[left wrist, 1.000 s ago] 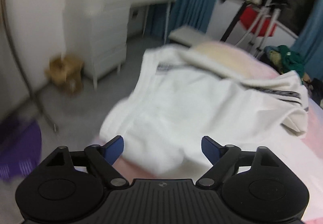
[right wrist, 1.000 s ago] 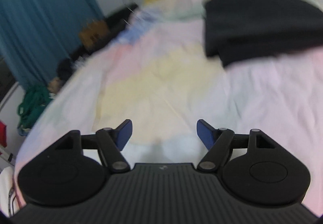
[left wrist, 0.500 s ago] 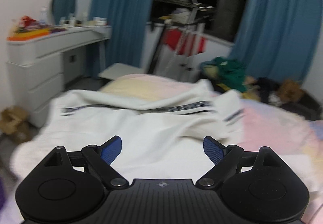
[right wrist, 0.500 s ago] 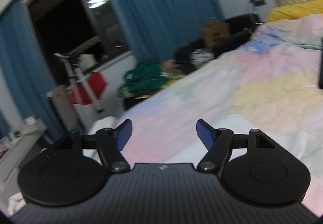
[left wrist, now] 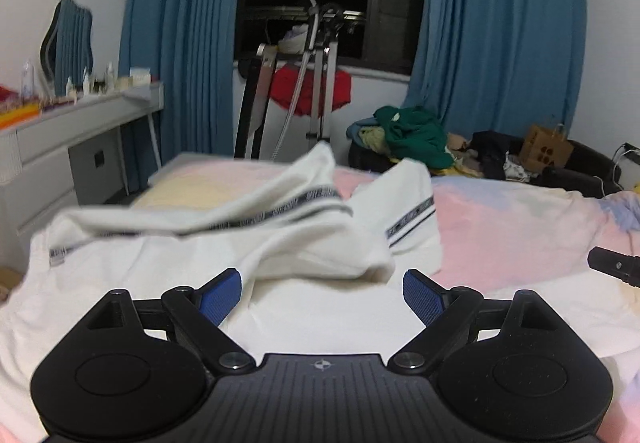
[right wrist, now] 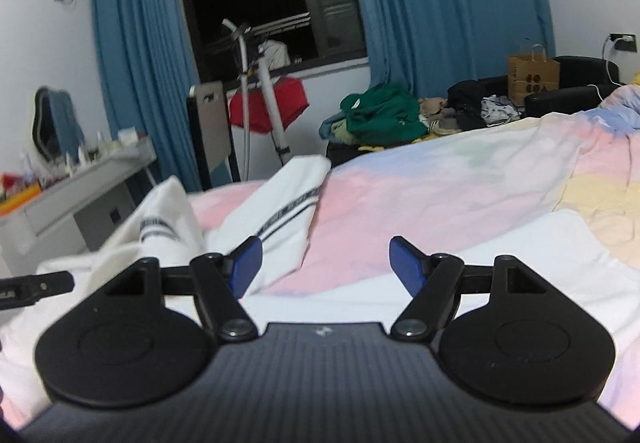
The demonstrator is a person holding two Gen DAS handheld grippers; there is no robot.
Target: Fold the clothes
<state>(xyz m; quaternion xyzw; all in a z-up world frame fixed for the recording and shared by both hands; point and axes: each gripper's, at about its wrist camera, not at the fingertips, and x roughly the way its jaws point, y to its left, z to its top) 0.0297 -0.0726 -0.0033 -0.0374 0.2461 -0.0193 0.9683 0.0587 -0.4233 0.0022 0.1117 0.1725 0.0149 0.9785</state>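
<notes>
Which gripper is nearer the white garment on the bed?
Left. The left gripper hangs directly over the white garment, jaws open. The right gripper is off to the garment's side, over the bedspread.

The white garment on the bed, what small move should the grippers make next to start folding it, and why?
Probably bring the left gripper forward and down onto the bunched fold of the white garment. Both grippers are open and hold nothing, and the garment lies crumpled on the bed, its striped sleeves thrown across the body. The right gripper hangs over bare bedding, so it seems less ready.
</notes>
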